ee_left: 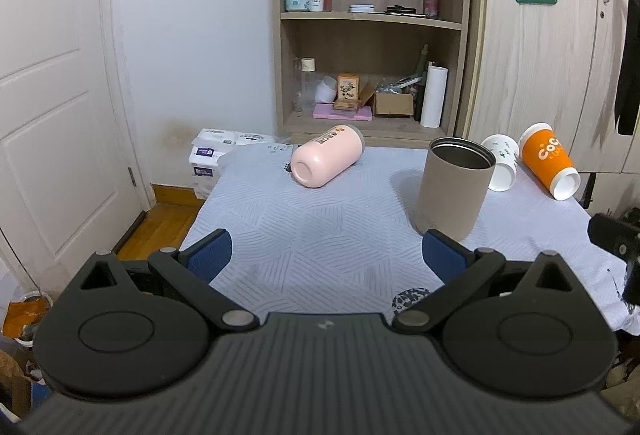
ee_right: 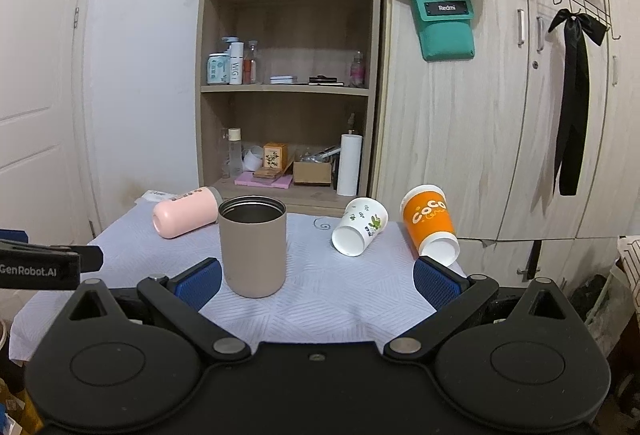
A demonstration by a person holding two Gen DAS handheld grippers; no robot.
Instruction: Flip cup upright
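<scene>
Both claws, left claw (ee_left: 326, 255) and right claw (ee_right: 318, 281), spread wide, hovering near table (ee_left: 320, 235) front edge.

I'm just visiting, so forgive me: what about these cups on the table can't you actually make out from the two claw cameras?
- Pink cup: its mouth faces away in both views, so any lid is hidden.
- Beige cup: its bottom inside is dark, contents unclear.
- Orange cup: its lettering curves round the side and is cut off.
- White cup: partly hidden behind the beige cup in the left view; its print is too small.
</scene>
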